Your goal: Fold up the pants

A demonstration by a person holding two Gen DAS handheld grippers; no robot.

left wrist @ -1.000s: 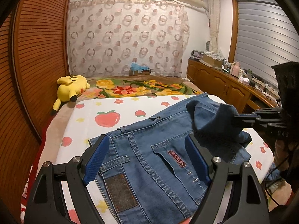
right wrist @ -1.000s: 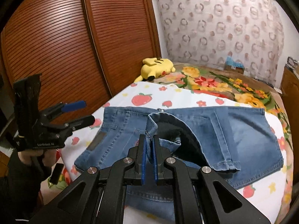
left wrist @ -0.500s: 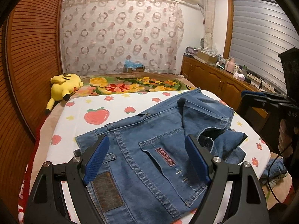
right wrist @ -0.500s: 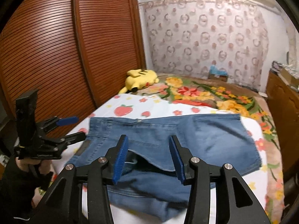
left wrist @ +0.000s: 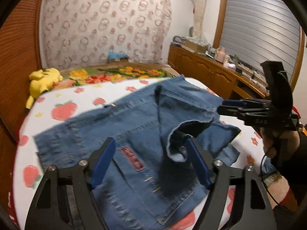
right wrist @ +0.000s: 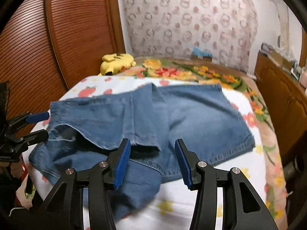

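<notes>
Your left tongs (left wrist: 151, 161) gape wide and hold nothing, poised over the folded jeans (left wrist: 134, 134); your right tongs (right wrist: 152, 160) are spread open and empty too. The jeans lie just ahead of both on the strawberry-print bed (right wrist: 191, 201), a yellow plush toy (right wrist: 117, 62) well beyond.
</notes>
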